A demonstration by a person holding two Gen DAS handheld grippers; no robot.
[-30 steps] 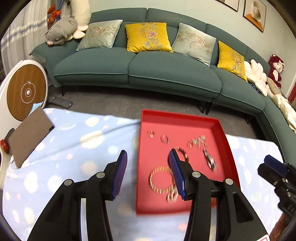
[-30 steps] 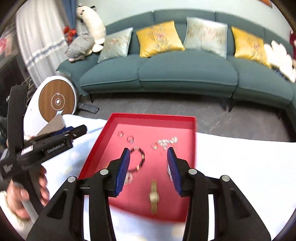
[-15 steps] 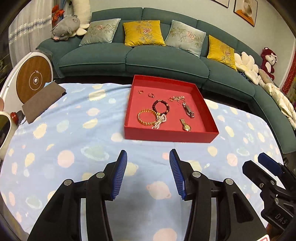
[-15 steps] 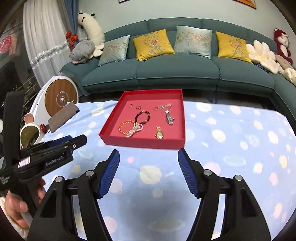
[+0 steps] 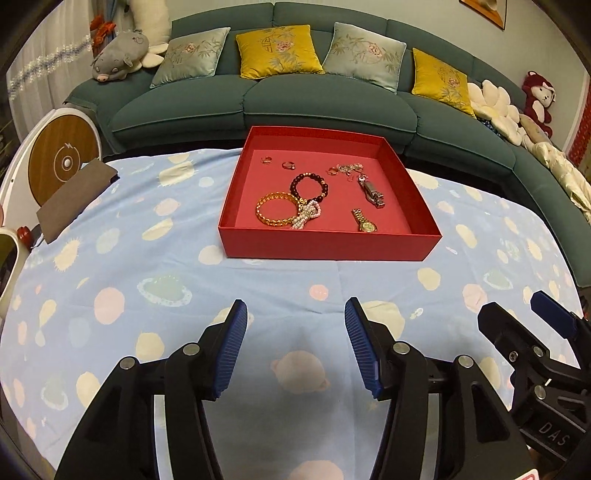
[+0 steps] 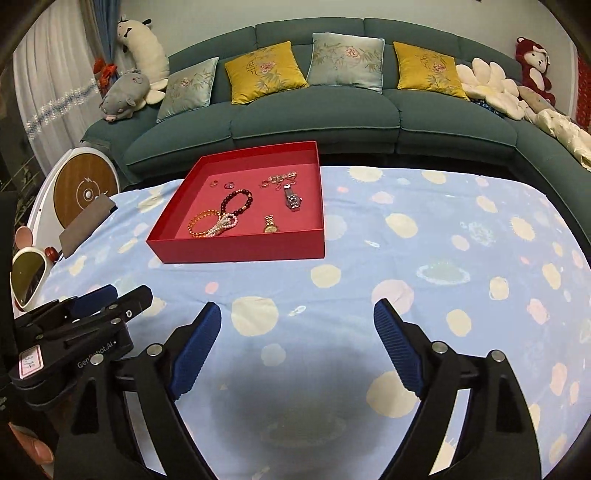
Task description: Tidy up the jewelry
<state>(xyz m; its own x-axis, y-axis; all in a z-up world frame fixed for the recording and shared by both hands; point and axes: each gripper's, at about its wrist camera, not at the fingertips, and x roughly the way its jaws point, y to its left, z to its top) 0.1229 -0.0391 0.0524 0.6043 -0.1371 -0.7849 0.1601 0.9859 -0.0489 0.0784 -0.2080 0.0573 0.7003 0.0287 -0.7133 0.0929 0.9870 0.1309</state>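
Now my left gripper (image 5: pixel 295 347) and right gripper (image 6: pixel 297 350) both hang over bare spotted cloth (image 5: pixel 155 258), their jaws just opened wider, with nothing between them. The red tray (image 5: pixel 328 243) with the jewelry stands ahead, its near edge well apart from both.

Small rings (image 5: pixel 277 162) and tangled chain (image 5: pixel 349 170) in the red tray (image 5: pixel 328 245): details too small to resolve. Right gripper (image 5: pixel 532 321) and framed picture (image 5: pixel 484 11) cropped by frame edge.
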